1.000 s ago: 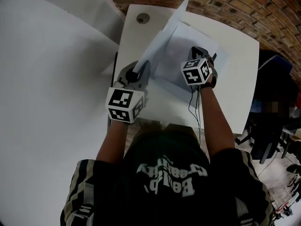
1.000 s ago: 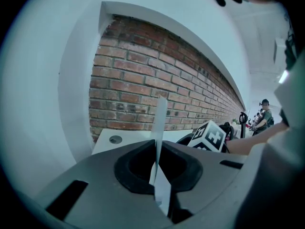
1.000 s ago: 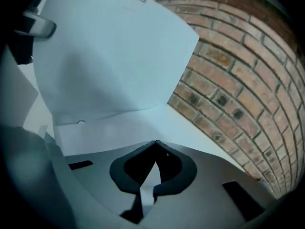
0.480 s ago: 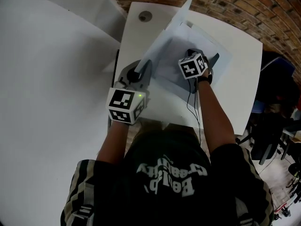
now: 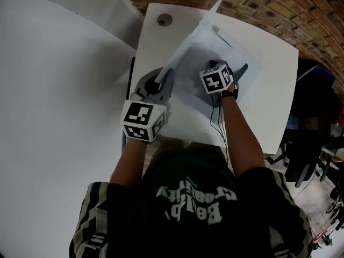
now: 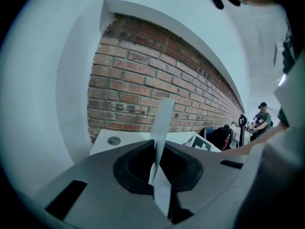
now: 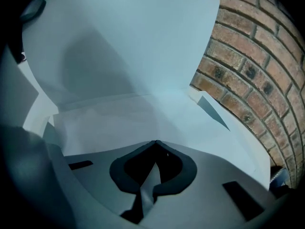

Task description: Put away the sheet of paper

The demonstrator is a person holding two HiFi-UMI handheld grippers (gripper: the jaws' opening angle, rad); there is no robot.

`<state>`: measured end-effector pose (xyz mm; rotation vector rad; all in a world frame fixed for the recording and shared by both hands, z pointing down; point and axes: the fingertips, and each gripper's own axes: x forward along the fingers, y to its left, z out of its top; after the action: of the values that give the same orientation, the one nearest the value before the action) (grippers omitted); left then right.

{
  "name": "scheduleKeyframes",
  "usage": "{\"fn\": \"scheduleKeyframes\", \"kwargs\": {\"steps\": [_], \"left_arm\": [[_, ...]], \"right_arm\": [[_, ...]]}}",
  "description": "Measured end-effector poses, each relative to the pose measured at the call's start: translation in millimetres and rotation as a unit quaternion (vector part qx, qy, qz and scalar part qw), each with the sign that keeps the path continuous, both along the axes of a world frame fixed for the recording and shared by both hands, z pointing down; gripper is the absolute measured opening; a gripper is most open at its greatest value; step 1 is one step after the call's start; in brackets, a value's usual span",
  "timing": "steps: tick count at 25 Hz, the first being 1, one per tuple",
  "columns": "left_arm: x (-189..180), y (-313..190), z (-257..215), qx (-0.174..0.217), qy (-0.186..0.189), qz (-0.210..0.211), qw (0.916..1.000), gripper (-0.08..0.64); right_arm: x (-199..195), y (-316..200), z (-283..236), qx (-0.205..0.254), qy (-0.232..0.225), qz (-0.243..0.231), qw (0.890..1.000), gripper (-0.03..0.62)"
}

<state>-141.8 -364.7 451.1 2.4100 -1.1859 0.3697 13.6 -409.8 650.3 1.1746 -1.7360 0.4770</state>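
The right gripper view shows the right gripper (image 7: 156,144) with its jaws pressed together on the sheet of paper (image 7: 119,123). A small fold of the sheet sits in the hollow behind the jaw tips, and the rest spreads forward from them. As far as I can judge, it lies flat on the lower half of an open folder (image 7: 224,142). Above the jaws and to their left rises the folder's cover (image 7: 124,42), which leans over the sheet like a roof.

The left gripper (image 6: 156,149) is also closed. It pinches the near edge of this cover, which is seen edge-on and stands up from between its jaws. I think the cover is held up so that the folder stays open while the other gripper slides the sheet under it. The sheet is gripped at its near edge, probably so that it can be pushed forward.

Nothing solid stands ahead of the right gripper. Only the cover could get in the way, if it sinks. The folder rests on a white table (image 5: 274,90). A round hole (image 5: 164,20) in the table lies beyond the left gripper, well apart from it. A brick wall (image 5: 279,9) stands behind the table, and dark chairs (image 5: 312,90) stand far to the right of the right gripper.
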Motion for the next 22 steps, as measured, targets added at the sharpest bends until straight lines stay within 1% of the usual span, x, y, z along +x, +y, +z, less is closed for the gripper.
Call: {"fn": "scheduleKeyframes", "kwargs": {"steps": [2,4,7,9,11,12,13,14,15,17,18,19,20,21,22], "left_arm": [[0,-1,0,-0.001,0.000,0.000,1.0000,0.012],[0,-3,0,-0.003,0.004,0.000,1.0000,0.014],[-1,-4,0,-0.003,0.009,-0.001,1.0000,0.017],[-2,-5,0,-0.003,0.011,-0.001,0.9999,0.017],[-2,-5,-1,-0.005,0.014,0.000,0.9999,0.018],[-2,-5,-1,-0.006,0.015,0.001,0.9999,0.020],[-1,-5,-1,-0.007,0.015,0.003,0.9999,0.023],[0,-5,-1,-0.007,0.015,0.004,0.9998,0.023],[0,-5,-1,-0.008,0.016,0.004,0.9998,0.023],[-1,-7,-1,-0.008,0.016,0.004,0.9998,0.023],[-1,-7,-1,-0.008,0.017,0.003,0.9998,0.023],[-1,-8,-1,-0.008,0.017,0.003,0.9998,0.023],[-2,-8,0,-0.008,0.017,0.003,0.9998,0.023],[-2,-8,0,-0.007,0.017,0.004,0.9998,0.023],[-3,-8,0,-0.007,0.017,0.003,0.9998,0.023]], "right_arm": [[-2,2,0,-0.006,-0.006,0.006,1.000,-0.006],[-1,2,0,-0.011,-0.024,0.024,0.999,-0.006],[2,-1,-1,-0.019,-0.077,0.076,0.994,-0.006],[5,-3,-2,-0.027,-0.120,0.122,0.985,-0.006],[11,-5,-2,-0.030,-0.156,0.174,0.972,-0.006],[14,-5,-3,-0.030,-0.166,0.195,0.966,-0.006],[17,-6,-4,-0.026,-0.165,0.205,0.964,-0.006],[18,-6,-9,-0.018,-0.151,0.201,0.968,-0.006],[18,-8,-16,-0.001,-0.128,0.182,0.975,-0.006],[20,-15,-35,0.054,-0.064,0.126,0.989,-0.006],[25,-19,-46,0.085,-0.025,0.101,0.991,-0.006],[32,-23,-54,0.111,0.012,0.083,0.990,-0.006],[39,-27,-59,0.128,0.044,0.069,0.988,-0.006],[45,-30,-58,0.132,0.065,0.060,0.987,-0.006],[49,-31,-53,0.126,0.077,0.054,0.988,-0.006]]}}
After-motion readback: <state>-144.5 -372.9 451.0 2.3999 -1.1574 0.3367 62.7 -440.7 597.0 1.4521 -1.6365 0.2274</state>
